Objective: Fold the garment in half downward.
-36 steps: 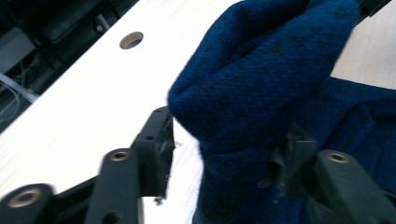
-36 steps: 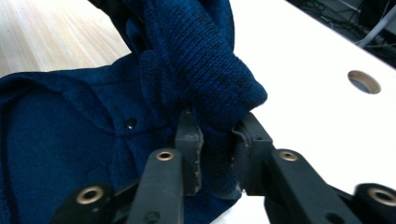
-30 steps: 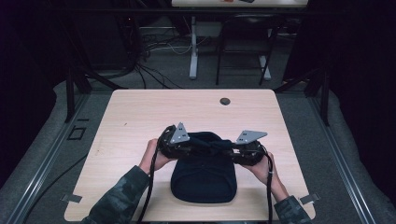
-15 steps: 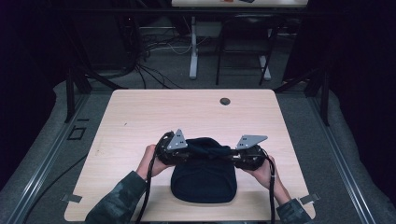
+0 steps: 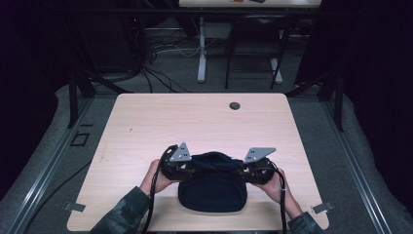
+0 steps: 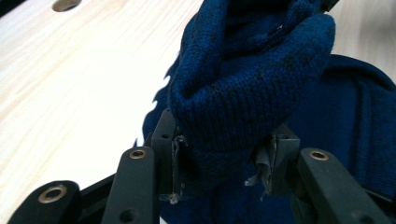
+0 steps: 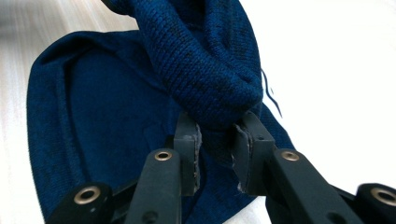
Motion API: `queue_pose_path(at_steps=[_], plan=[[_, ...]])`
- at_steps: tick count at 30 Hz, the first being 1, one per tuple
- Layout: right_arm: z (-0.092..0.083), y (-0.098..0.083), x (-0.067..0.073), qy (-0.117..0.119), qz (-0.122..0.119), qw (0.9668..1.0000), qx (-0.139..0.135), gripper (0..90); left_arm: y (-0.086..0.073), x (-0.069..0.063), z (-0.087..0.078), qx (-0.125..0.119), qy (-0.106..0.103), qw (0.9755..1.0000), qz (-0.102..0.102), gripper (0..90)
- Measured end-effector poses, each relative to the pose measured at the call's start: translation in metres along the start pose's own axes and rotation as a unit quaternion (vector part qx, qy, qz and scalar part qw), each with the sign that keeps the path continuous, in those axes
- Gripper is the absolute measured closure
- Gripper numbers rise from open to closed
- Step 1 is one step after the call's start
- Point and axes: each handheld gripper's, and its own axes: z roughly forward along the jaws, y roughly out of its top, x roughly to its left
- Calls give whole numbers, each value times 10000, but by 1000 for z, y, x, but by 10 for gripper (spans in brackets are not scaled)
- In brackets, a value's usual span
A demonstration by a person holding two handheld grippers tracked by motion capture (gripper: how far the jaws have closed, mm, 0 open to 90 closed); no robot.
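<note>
1. The thing in hand is a dark blue knitted hat (image 5: pixel 212 187). It lies on the table (image 5: pixel 146 122) close to the near edge, about midway between the 2 near corners, with its far rim lifted off the wood.
2. The left gripper (image 6: pixel 224 154) is clamped on a thick bunched fold of that rim; its jaws have just been closing, and the knit bulges out between them. In the high view the left gripper (image 5: pixel 187 165) sits at the hat's left side.
3. The right gripper (image 7: pixel 217 140) is pinched tight on a rolled fold of the rim at the hat's other side, its jaws having just closed on the wool. In the high view the right gripper (image 5: pixel 246 171) sits opposite the left one.
4. Handling, as I judge it: light, soft and limp. It will sag and stretch between the 2 grips and cannot hold a shape unaided.
5. The ribbed rim is the best hold, being doubled and thick; the single-layer crown would slip or pull thin.
6. The knit is coarse and matt, so it should grip well. The tabletop is smooth pale wood grain with a round cable hole (image 5: pixel 234 106) near the far edge.
</note>
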Motion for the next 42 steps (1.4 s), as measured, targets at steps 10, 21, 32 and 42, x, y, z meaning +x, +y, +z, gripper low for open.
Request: queue_pose_path(at_steps=[10,21,32,42], plan=[[3,-7,4,118,-19,9997,199,733,-12,-7,4,106,-147,9998,-66,570],[7,-15,9,223,-59,9990,389,730,-24,-15,9,212,-253,9994,-95,550],[12,-23,13,327,-67,9977,588,727,-35,-21,14,383,-362,9985,-125,503],[13,-28,15,383,-26,9972,636,712,-42,-19,3,369,-407,9972,-504,387]])
